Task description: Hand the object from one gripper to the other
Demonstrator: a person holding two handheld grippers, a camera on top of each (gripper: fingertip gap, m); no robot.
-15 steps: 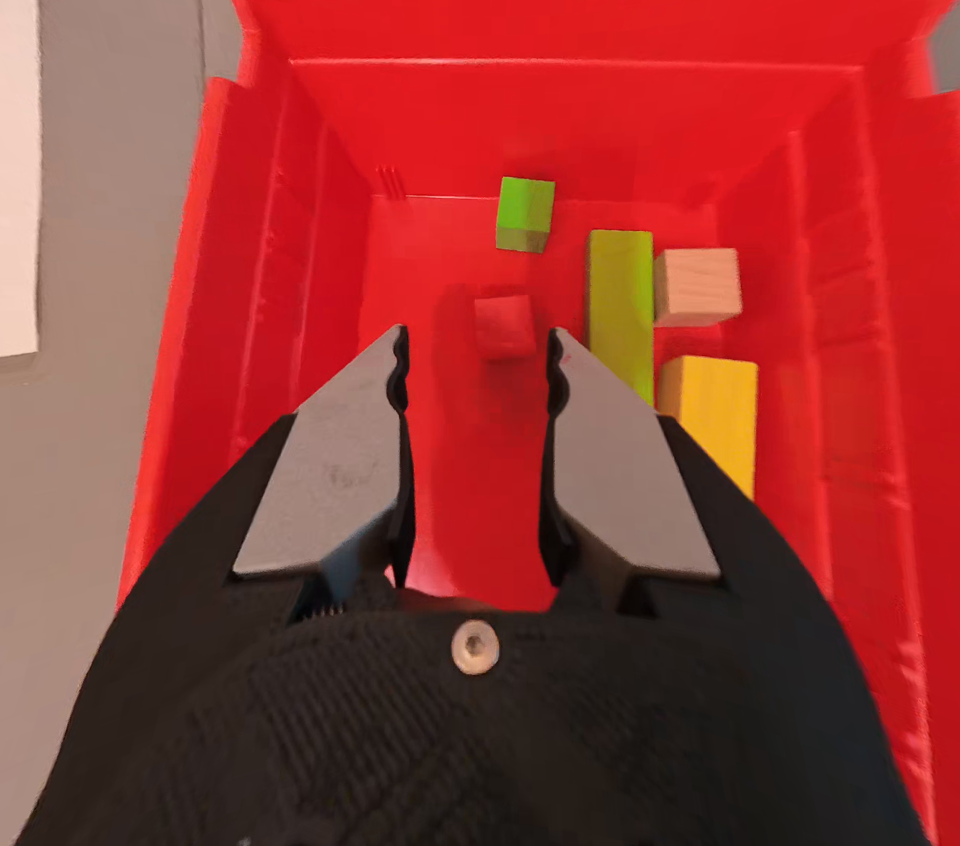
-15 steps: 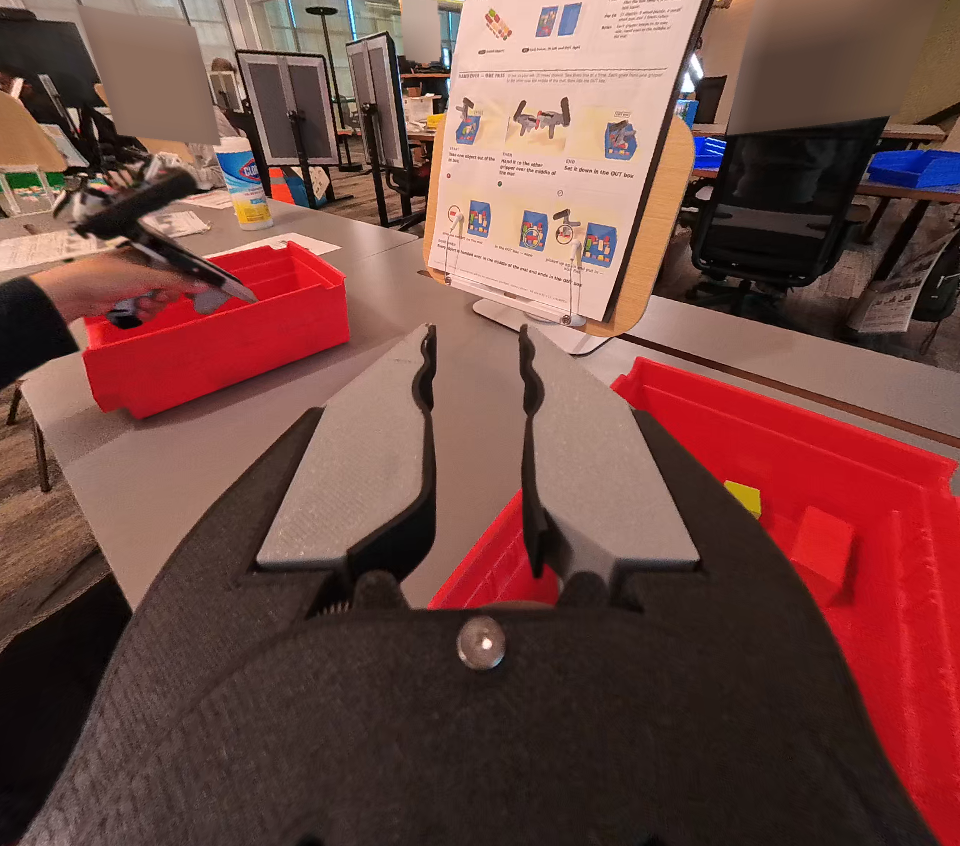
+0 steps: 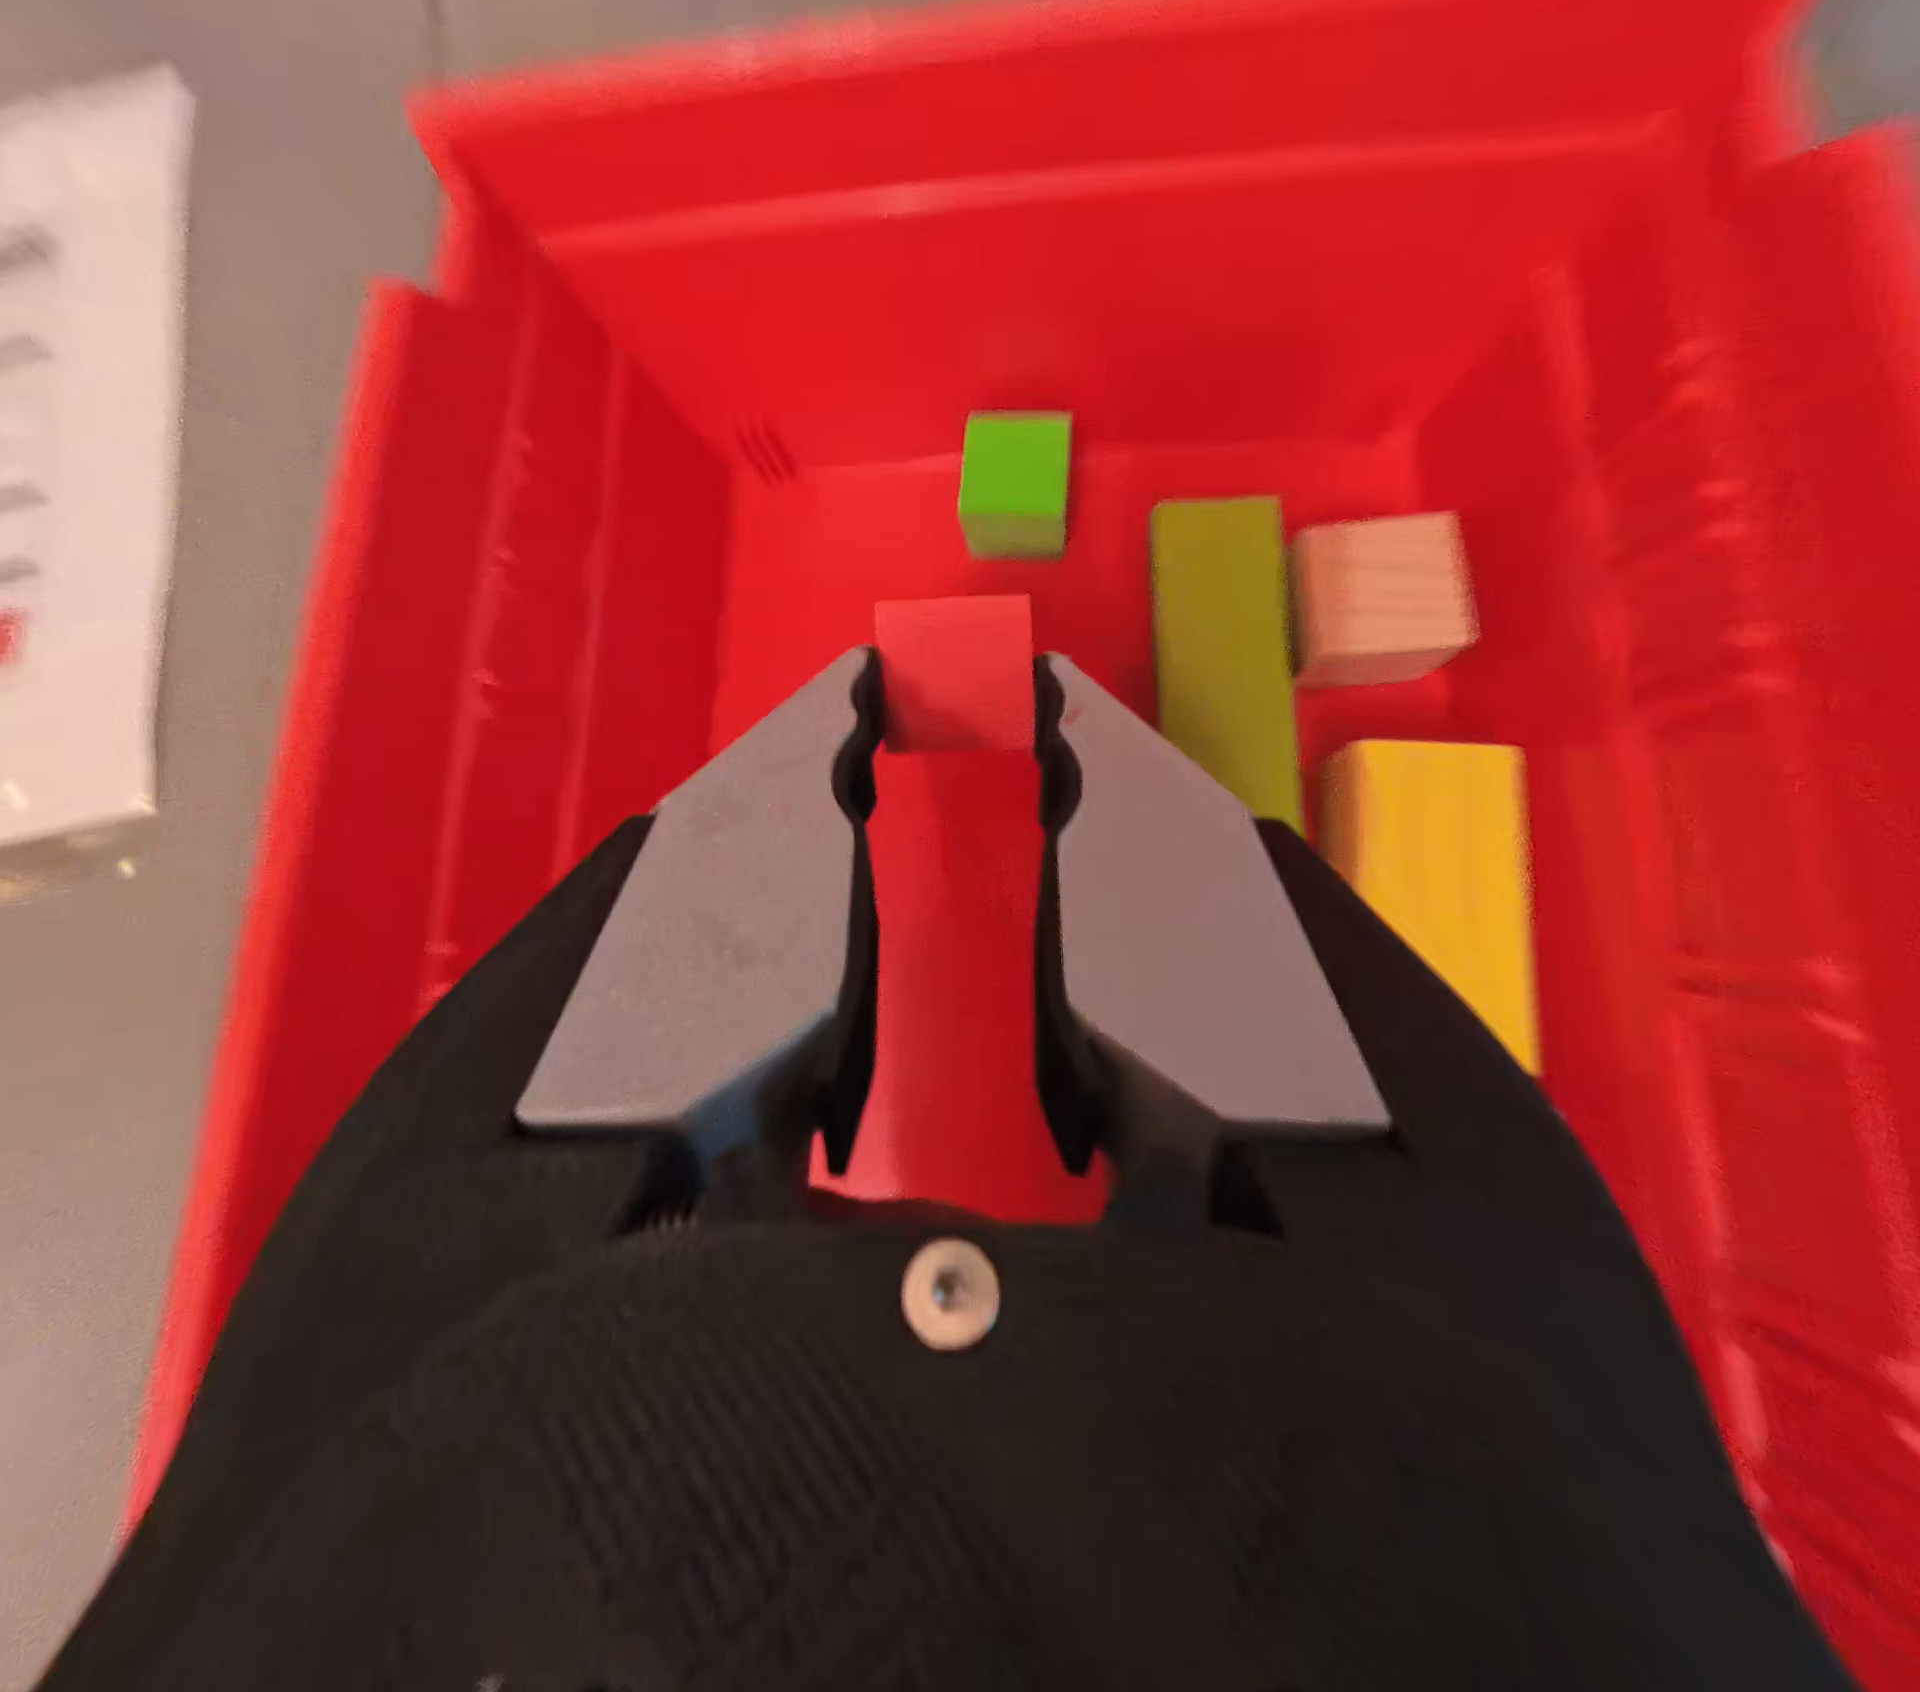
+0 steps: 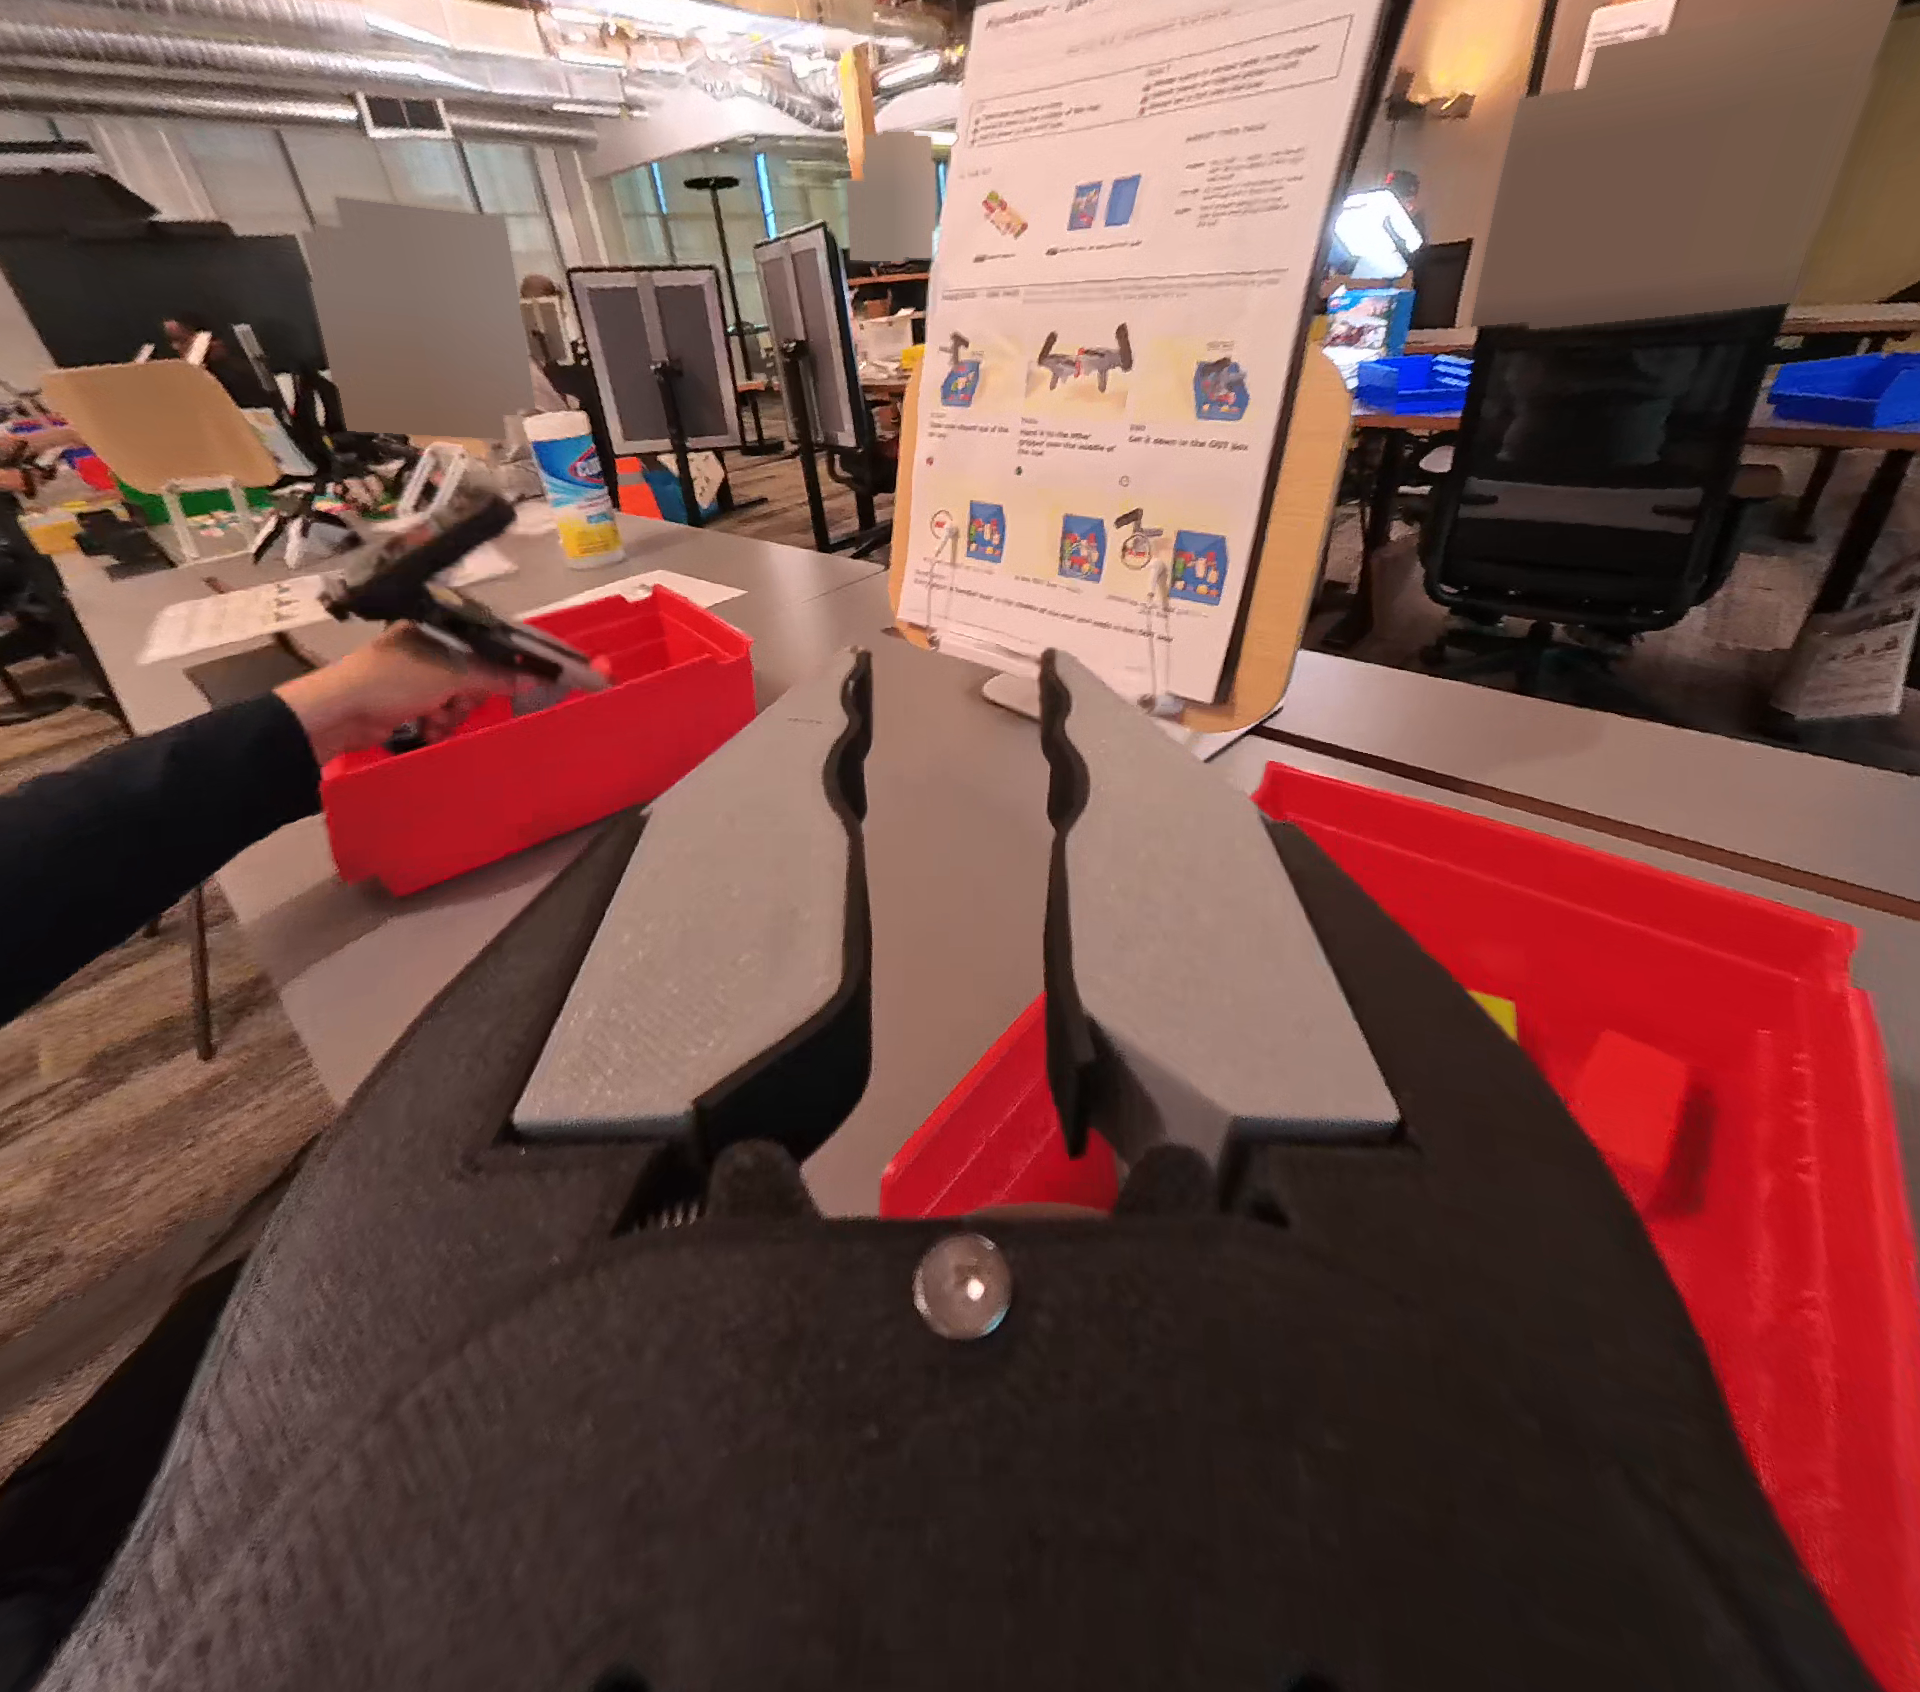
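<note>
red block (image 3: 954, 674) sits pinched between the tips of the left tool (image 3: 954, 686), the fingers closed against its two sides, inside the left bin (image 3: 1039, 271). the view there is blurred, so i cannot tell whether the block touches the bin floor. beyond it in the same bin lie a small green cube (image 3: 1014, 483), a long olive block (image 3: 1226, 655), a bare wooden cube (image 3: 1382, 598) touching the olive one, and a yellow block (image 3: 1439, 884) nearest the tool.

right tool (image 4: 954, 686) hangs above the grey tabletop (image 4: 1558, 769) with its fingers parted by a moderate gap and nothing between them. just beside it stands a second red bin (image 4: 1558, 925) holding another red block (image 4: 1631, 1092) and a bit of yellow. an instruction board (image 4: 1143, 292) stands ahead on the tabletop.
</note>
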